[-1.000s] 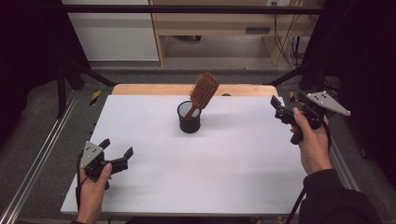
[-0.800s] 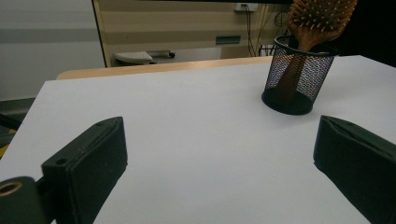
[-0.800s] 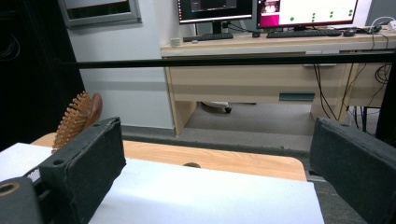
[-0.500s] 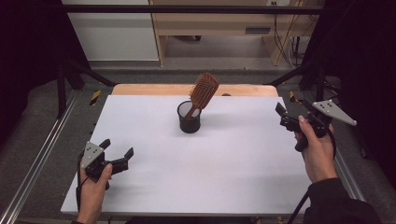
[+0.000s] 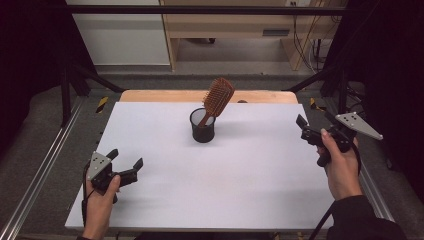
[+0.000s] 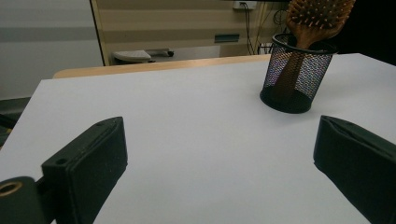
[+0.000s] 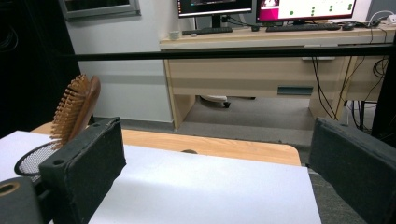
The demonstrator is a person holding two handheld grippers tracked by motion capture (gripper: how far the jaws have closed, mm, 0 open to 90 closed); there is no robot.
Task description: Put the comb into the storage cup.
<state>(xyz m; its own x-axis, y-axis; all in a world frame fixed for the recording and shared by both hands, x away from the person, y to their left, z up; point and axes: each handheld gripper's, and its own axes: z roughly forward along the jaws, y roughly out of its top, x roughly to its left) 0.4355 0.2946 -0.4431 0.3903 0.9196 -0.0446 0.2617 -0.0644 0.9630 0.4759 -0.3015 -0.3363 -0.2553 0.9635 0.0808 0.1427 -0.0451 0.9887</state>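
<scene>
Toward the far middle of the white tabletop [image 5: 250, 180], a wooden paddle hairbrush [image 5: 218, 97] is standing handle-down, leaning in a black mesh cup [image 5: 202, 126]. Well left and nearer than the cup, the left gripper [image 5: 125, 165] is resting with jaws apart; well right of it, the right gripper [image 5: 306, 131] is hovering, likewise spread. Neither is reaching yet; next, I'd guess, comes closing in on the brush head.

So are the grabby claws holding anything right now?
No. The left gripper and right gripper are both open and empty; the wooden hairbrush stands handle-down in the mesh cup.
</scene>
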